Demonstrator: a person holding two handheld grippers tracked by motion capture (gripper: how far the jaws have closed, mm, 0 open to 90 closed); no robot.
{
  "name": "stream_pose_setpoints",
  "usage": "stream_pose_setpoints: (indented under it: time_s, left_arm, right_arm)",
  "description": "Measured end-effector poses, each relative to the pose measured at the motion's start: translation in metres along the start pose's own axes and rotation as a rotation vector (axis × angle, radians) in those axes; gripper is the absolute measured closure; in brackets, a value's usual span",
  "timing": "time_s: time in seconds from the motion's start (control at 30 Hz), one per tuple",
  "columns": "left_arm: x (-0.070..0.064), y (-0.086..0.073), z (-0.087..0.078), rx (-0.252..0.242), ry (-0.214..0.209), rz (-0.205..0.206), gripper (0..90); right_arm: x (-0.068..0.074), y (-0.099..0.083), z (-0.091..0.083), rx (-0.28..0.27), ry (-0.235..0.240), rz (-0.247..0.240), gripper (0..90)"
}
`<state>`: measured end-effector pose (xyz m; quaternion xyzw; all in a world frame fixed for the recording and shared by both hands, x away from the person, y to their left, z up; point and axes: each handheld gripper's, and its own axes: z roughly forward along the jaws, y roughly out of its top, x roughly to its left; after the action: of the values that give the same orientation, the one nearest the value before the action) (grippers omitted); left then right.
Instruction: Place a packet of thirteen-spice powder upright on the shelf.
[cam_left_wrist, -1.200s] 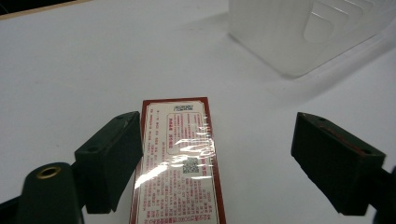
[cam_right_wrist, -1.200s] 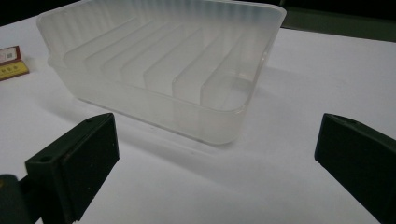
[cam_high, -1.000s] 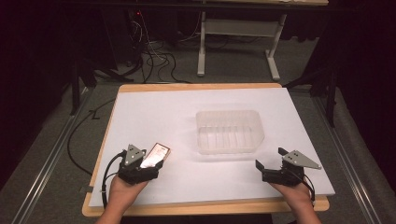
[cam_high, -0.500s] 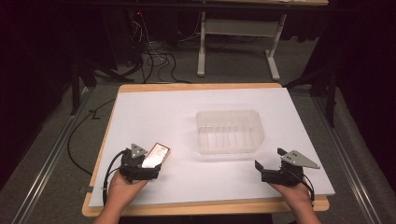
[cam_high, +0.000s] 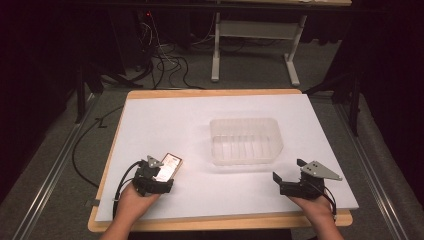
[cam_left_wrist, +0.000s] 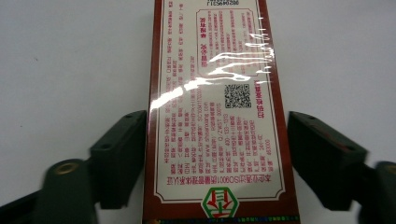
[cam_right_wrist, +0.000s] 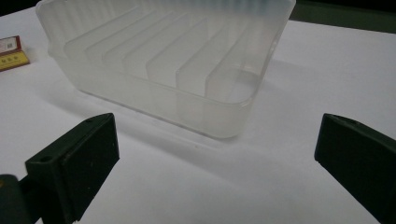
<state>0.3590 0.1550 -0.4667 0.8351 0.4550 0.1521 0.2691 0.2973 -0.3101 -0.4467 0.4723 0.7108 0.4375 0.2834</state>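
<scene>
A flat red-and-white box (cam_high: 170, 166) printed with small red text lies on the white table sheet at the front left. My left gripper (cam_high: 159, 181) straddles its near end. In the left gripper view the box (cam_left_wrist: 217, 116) runs lengthwise between the jaws: the left jaw meets its edge and the right jaw stands a thin gap off it. My right gripper (cam_high: 286, 183) rests open at the front right with nothing between its jaws. Just beyond it is a clear plastic bin (cam_right_wrist: 168, 56) with ribbed walls, which sits mid-table (cam_high: 246, 141).
The white sheet (cam_high: 200, 115) covers a wooden tabletop whose front edge runs just behind both hands. Cables and a table frame (cam_high: 250, 35) stand on the dark floor beyond the far edge. In the right gripper view, the box's end (cam_right_wrist: 11, 52) shows left of the bin.
My left hand and gripper have sunk slightly lower and closer around the box's near end. The box, the bin and the right gripper have stayed put.
</scene>
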Motion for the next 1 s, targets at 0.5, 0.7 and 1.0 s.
stream_pose_setpoints:
  time_s: [0.5, 0.7, 1.0]
  left_arm:
    - [-0.030, 0.000, -0.004, 0.021, -0.091, 0.101, 32.6]
    - [-0.042, 0.001, -0.003, 0.029, -0.097, 0.140, 32.3]
    - [-0.039, 0.004, 0.000, 0.065, -0.115, 0.119, 19.7]
  right_arm:
    - [0.000, -0.001, 0.000, 0.006, 0.003, 0.001, 0.6]
    - [0.001, -0.002, 0.002, 0.016, 0.012, -0.002, 0.9]
    - [0.002, -0.003, 0.005, 0.021, 0.023, -0.008, 1.0]
